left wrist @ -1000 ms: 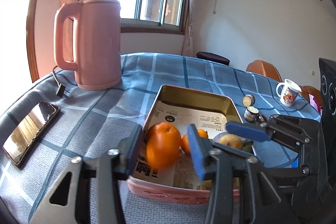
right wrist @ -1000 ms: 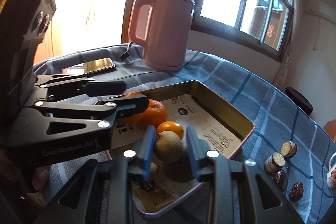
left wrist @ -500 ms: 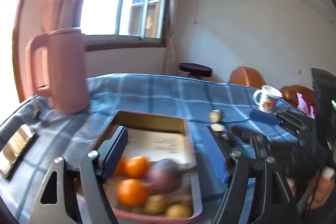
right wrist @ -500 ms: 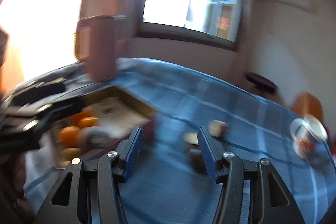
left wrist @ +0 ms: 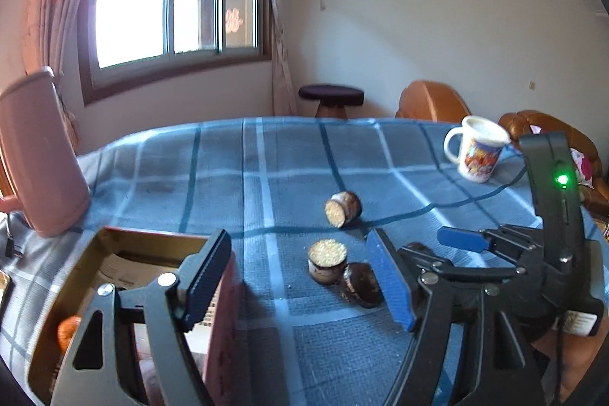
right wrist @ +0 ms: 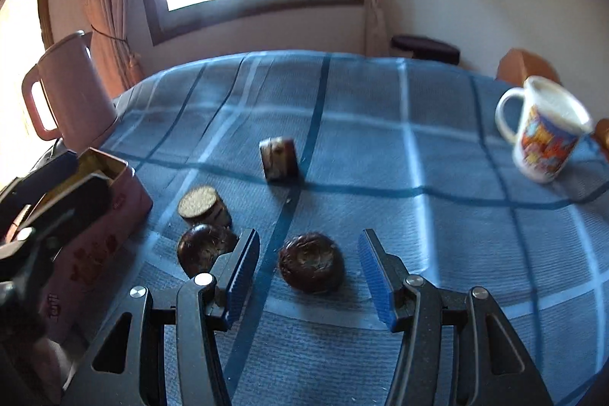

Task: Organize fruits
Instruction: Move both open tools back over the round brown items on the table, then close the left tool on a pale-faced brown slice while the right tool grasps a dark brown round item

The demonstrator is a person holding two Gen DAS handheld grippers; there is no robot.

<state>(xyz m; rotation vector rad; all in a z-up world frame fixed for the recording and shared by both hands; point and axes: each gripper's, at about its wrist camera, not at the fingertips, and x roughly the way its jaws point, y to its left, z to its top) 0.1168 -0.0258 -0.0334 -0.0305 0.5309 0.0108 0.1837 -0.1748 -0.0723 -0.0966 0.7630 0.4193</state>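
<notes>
My right gripper (right wrist: 309,274) is open and empty, its fingers on either side of a dark brown round piece (right wrist: 311,267) lying on the blue checked cloth. Another dark piece (right wrist: 203,248) and a cut piece with a tan face (right wrist: 203,206) lie left of it, a third cut piece (right wrist: 279,158) farther back. My left gripper (left wrist: 304,282) is open and empty, above the right edge of the pink tin tray (left wrist: 224,322). An orange (left wrist: 67,330) shows in the tray. The cut pieces also show in the left wrist view (left wrist: 328,261).
A pink kettle (right wrist: 66,97) stands at the far left of the table. A printed white mug (right wrist: 544,132) stands at the right. A dark stool (left wrist: 330,97) and brown chairs (left wrist: 434,101) are beyond the table. The right gripper's body (left wrist: 548,253) is at the right of the left view.
Both grippers let go of their fruit in the tray, opened and swung right. The right gripper now straddles a dark piece on the cloth.
</notes>
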